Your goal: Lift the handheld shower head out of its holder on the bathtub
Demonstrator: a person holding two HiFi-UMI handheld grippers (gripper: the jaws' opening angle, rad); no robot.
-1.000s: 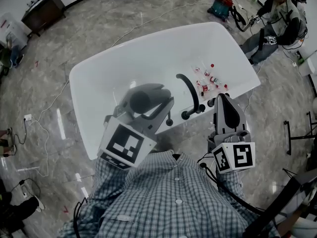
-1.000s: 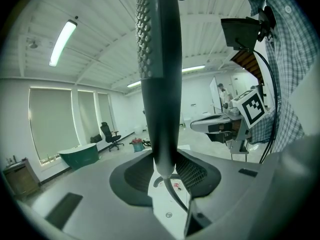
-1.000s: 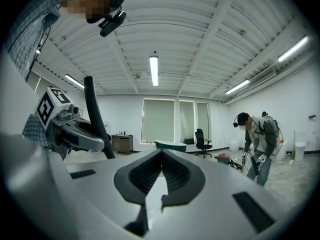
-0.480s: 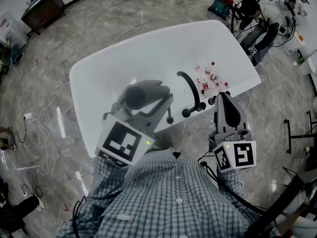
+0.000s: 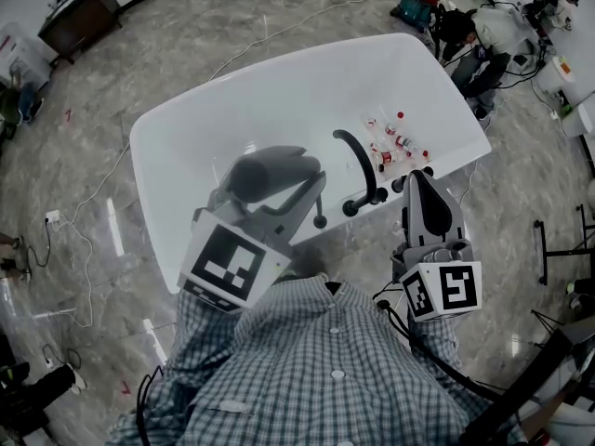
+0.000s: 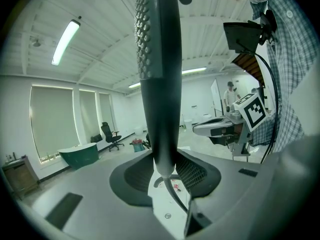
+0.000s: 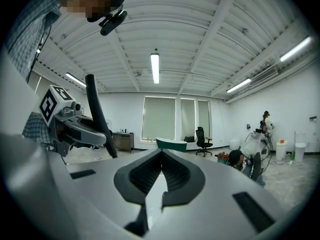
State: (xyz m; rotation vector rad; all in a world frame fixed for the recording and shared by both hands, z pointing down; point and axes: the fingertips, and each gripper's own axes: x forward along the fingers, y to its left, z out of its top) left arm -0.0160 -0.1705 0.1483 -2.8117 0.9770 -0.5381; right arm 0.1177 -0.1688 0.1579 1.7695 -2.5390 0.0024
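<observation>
With your left gripper (image 6: 162, 168) clamped on the shower head (image 6: 159, 84) and your right gripper (image 7: 161, 156) closed empty, the hose (image 6: 171, 193) may tug it loose.

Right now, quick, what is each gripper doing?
Left gripper: shut on the handheld shower head.
Right gripper: shut, with nothing between its jaws.

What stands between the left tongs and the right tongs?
The black curved faucet on the bathtub rim, between the left tongs holding the shower head and the right tongs; head view shows it.
</observation>
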